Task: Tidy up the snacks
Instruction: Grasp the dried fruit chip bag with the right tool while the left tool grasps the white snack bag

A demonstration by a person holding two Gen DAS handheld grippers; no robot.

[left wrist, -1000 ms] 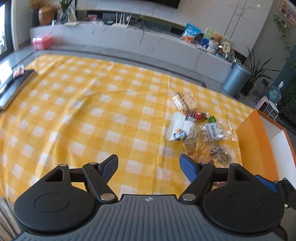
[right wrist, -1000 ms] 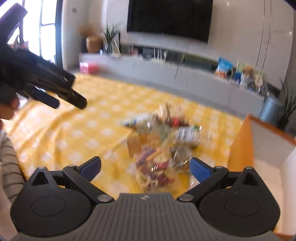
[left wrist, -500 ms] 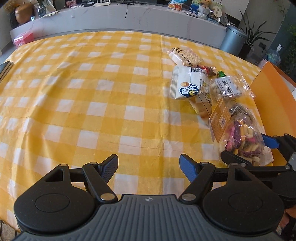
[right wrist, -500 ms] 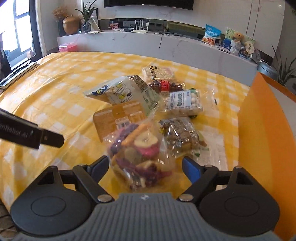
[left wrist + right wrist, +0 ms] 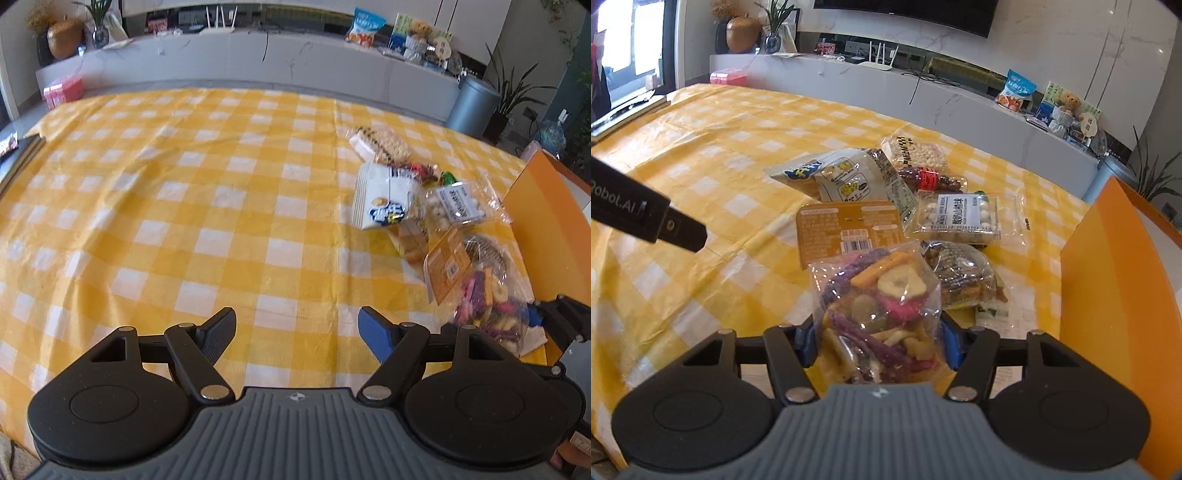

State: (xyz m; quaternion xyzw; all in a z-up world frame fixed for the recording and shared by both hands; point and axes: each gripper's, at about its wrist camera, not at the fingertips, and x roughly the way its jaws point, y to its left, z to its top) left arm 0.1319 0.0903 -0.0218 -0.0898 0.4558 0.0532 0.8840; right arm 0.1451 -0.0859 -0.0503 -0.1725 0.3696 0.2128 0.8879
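Note:
A clear bag of mixed dried fruit chips [image 5: 879, 295] with an orange header card lies at the near end of a snack pile on the yellow checked tablecloth [image 5: 184, 221]. My right gripper [image 5: 879, 341] straddles the bag's near end. Its jaws are closing, and both blue pads touch the bag's sides. In the left wrist view the same bag [image 5: 487, 299] shows at the right, with the right gripper [image 5: 546, 317] by it. My left gripper [image 5: 297, 326] hangs open over bare cloth to the left of the pile, nothing between its fingers.
An orange-walled box [image 5: 1108, 277] stands just right of the pile. Beyond the held bag lie a brown snack pack [image 5: 960, 273], a pack of white balls [image 5: 964, 214], a white pouch [image 5: 849, 181] and a red candy pack [image 5: 931, 179]. The left gripper's finger [image 5: 646, 218] reaches in from the left.
My right gripper has come down onto the dried fruit bag and its jaws have narrowed from wide open to the bag's sides. The left gripper has sunk a little, still open.

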